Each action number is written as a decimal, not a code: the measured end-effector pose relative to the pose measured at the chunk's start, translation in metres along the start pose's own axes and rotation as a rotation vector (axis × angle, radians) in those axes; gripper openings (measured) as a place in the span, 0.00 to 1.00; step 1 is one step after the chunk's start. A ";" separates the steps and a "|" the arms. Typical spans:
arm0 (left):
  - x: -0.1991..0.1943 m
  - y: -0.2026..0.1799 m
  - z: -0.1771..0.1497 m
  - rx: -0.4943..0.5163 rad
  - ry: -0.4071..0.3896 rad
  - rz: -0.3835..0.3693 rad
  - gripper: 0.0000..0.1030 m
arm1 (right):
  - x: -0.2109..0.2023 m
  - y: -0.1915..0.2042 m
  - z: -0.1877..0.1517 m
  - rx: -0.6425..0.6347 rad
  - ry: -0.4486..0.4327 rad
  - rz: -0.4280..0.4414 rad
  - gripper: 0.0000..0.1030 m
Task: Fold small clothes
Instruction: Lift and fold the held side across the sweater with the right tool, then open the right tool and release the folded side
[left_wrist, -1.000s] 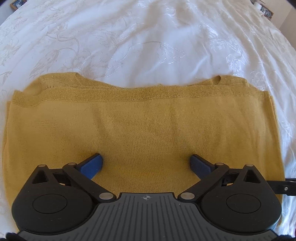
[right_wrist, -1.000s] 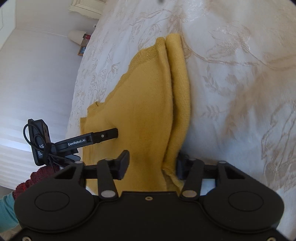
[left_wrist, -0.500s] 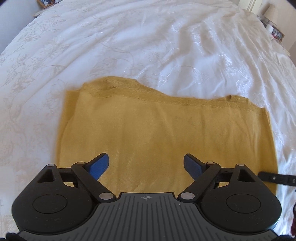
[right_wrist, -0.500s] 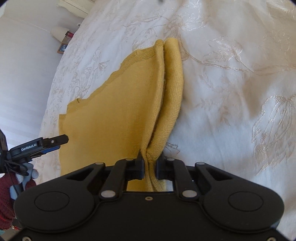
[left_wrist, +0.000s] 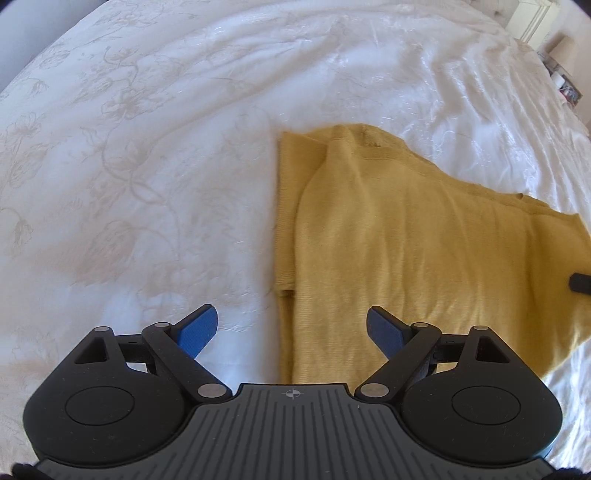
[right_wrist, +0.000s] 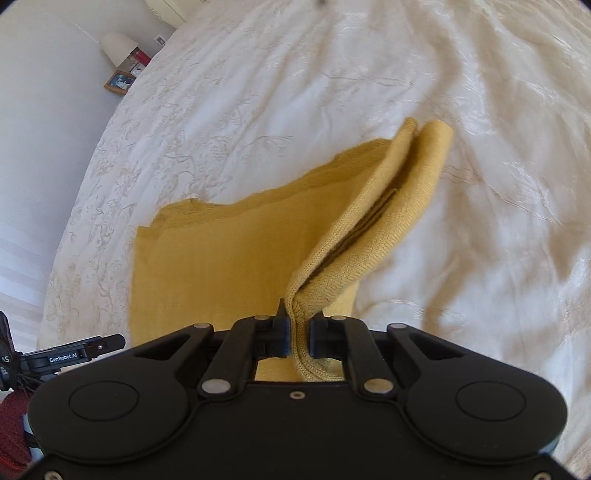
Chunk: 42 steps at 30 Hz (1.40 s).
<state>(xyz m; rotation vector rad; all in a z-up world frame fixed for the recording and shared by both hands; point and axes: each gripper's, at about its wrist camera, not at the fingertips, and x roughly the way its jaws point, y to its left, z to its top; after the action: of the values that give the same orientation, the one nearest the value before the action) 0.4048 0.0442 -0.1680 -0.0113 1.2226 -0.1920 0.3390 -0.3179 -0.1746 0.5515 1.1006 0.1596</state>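
A mustard-yellow knitted garment (left_wrist: 424, 251) lies folded on the white bedspread (left_wrist: 129, 166). In the left wrist view my left gripper (left_wrist: 291, 328) hovers above its left edge, jaws wide apart with nothing between the blue pads (left_wrist: 197, 328). In the right wrist view my right gripper (right_wrist: 298, 332) is shut on the right edge of the garment (right_wrist: 229, 266) and lifts it, so a doubled flap (right_wrist: 388, 214) rises off the bed. The left gripper's finger (right_wrist: 99, 343) shows at the lower left of that view.
The embroidered white bedspread (right_wrist: 461, 110) spreads all around the garment. A bedside lamp (right_wrist: 118, 48) and a framed picture (right_wrist: 118, 83) stand beyond the bed's far edge. A dark red sleeve (right_wrist: 14, 439) shows at the lower left.
My right gripper closed on the garment's right edge and raised it into a flap. My left gripper slid from over the garment's middle to its left edge.
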 end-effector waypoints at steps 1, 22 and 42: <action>-0.001 0.007 0.000 -0.001 0.001 -0.008 0.86 | 0.003 0.014 0.001 -0.016 0.001 0.006 0.16; -0.011 0.107 -0.004 -0.037 0.009 -0.069 0.86 | 0.115 0.200 -0.036 -0.248 0.136 -0.013 0.16; -0.010 0.067 0.046 0.082 -0.041 -0.157 0.86 | 0.085 0.198 -0.082 -0.269 0.058 0.139 0.57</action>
<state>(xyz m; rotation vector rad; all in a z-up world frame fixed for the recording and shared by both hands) 0.4540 0.1073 -0.1509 -0.0394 1.1727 -0.3774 0.3343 -0.0875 -0.1713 0.3835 1.0761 0.4409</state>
